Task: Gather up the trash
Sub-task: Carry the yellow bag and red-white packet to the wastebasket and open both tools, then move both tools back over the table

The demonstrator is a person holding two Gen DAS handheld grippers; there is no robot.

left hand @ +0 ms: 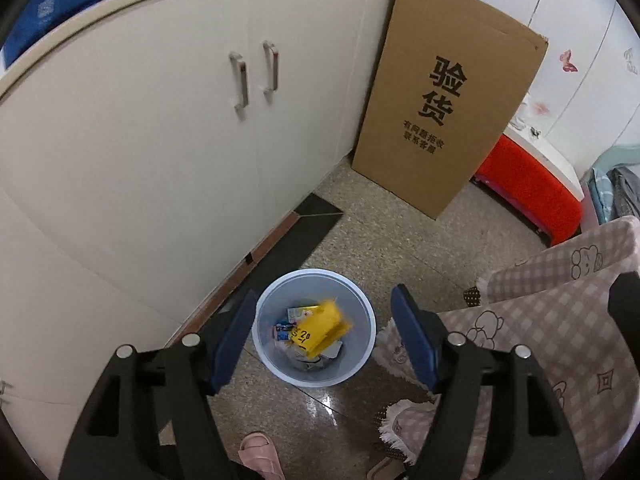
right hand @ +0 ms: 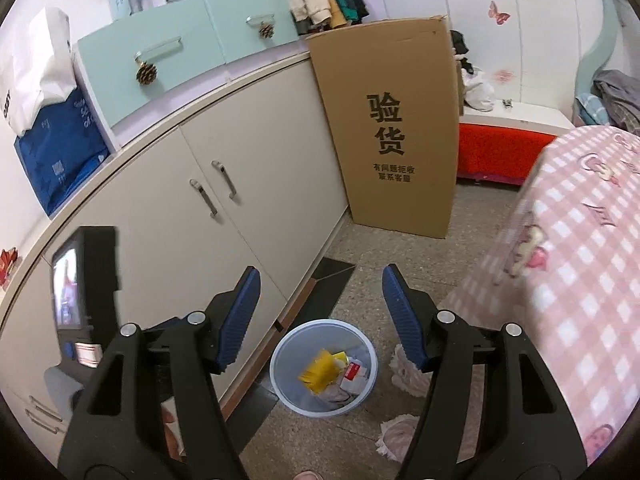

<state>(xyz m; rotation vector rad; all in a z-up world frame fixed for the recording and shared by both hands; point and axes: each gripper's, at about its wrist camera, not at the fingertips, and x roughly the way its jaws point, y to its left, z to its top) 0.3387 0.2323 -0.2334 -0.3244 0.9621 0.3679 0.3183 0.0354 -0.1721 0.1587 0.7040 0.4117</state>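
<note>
- The left claw [left hand: 324, 324] is spread wide, its two blue-padded fingers [left hand: 234, 344] apart with nothing between them and touching nothing; it hangs over the wastebasket [left hand: 362, 364].
- The right claw [right hand: 320, 302] is likewise wide open and holds nothing; the wastebasket [right hand: 280, 376] shows low between its fingers [right hand: 240, 316].
- One pale blue round wastebasket stands upright on the speckled floor [left hand: 400, 240], mouth up, just beside the base of the white cabinet [left hand: 140, 160] on its left and near the pink checked blanket [left hand: 560, 320] on its right.
- Inside it lies a heap of trash. One yellow wrapper [left hand: 322, 330] is on top, blurred, its long axis tilted from the near left up to the far right in the left wrist view. Beneath it are a few smaller packets, one with a red patch [right hand: 353, 371]; their exact count cannot be told.
- The cabinet has two doors with two metal handles [left hand: 240, 80] side by side.
- One tall cardboard box [left hand: 448, 96] with black printed characters stands on end at the far end of the cabinet, leaning against it.
- Right of the box is one red storage bench [left hand: 528, 188] with a white top.
- One pink slipper [left hand: 262, 454] shows at the near edge of the floor.
</note>
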